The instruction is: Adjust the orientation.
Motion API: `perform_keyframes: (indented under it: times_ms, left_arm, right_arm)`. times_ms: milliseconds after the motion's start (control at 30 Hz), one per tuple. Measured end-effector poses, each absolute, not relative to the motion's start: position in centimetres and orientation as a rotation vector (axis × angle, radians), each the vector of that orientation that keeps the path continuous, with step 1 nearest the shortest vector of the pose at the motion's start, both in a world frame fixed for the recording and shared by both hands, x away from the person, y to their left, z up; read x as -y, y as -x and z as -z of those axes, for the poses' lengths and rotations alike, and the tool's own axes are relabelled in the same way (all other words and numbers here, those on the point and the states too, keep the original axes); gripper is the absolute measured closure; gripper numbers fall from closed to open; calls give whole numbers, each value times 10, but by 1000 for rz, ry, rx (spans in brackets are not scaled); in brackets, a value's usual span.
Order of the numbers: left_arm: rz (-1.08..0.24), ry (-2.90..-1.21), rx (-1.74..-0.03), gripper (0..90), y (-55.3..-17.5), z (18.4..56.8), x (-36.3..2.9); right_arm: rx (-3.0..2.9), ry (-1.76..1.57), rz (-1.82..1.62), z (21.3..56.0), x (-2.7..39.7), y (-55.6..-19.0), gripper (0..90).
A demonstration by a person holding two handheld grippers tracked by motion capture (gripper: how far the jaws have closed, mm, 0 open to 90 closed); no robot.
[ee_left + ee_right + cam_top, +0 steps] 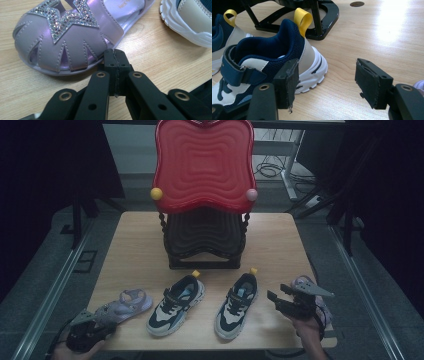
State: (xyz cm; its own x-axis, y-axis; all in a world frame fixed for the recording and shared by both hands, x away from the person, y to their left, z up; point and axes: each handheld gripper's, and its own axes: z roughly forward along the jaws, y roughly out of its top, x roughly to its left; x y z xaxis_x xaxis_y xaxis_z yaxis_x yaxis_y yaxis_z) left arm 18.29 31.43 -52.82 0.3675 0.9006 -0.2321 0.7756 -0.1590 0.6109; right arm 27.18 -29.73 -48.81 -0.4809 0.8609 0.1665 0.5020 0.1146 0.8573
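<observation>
The right gripper is held wide open and empty beside the right sneaker, the left gripper pressed closed on nothing (the sandal could be nudged away)

We list one light wooden table. On it we count a black-framed rack with red trays at the back, two navy-and-white sneakers in front, and a lilac sandal at either end.

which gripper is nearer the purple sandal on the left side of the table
Left. The left gripper sits at the toe of the purple sandal, jaws closed; the right gripper is across the table, past both sneakers.
</observation>
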Motion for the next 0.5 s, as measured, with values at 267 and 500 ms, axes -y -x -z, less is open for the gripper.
perform_keyframes:
  times_ms: [267,500]
  left_arm:
    - [-243,-1964,-1462,894,-186,528,-321]
    - [-271,-1955,-1508,894,-189,529,-334]
  right_arm:
    - [-2024,-1325,-1317,487,298,-271,355]
    - [-2025,-1320,-1316,487,298,-271,356]
